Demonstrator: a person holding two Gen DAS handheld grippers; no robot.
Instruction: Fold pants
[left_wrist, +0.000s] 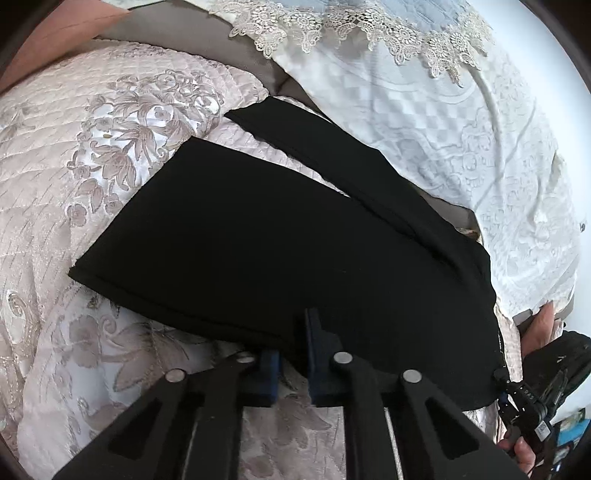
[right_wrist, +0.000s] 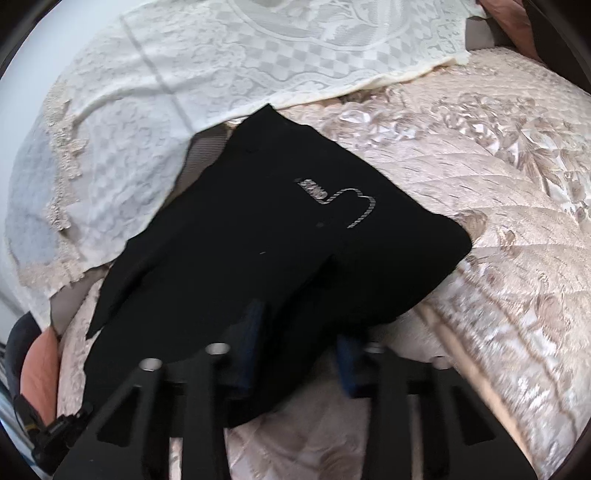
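Note:
Black pants (left_wrist: 258, 240) lie spread on a pink quilted bedspread (left_wrist: 92, 166), with two legs fanning away from me toward the far side. My left gripper (left_wrist: 293, 354) is at the near edge of the fabric. One blue finger (left_wrist: 316, 339) lies on top and the other is under the hem, so the jaws are pinched on the cloth. In the right wrist view the pants (right_wrist: 258, 240) show a silver emblem (right_wrist: 336, 201). My right gripper (right_wrist: 299, 350) straddles a bunched fold at the near edge, with the fabric filling the gap between its fingers; this view is blurred.
A white lace cloth (left_wrist: 443, 110) covers the far part of the bed and meets the pants' far edge; it also shows in the right wrist view (right_wrist: 184, 74). A person's hand (left_wrist: 543, 321) is at the lower right. Bedspread (right_wrist: 498, 184) stretches to the right.

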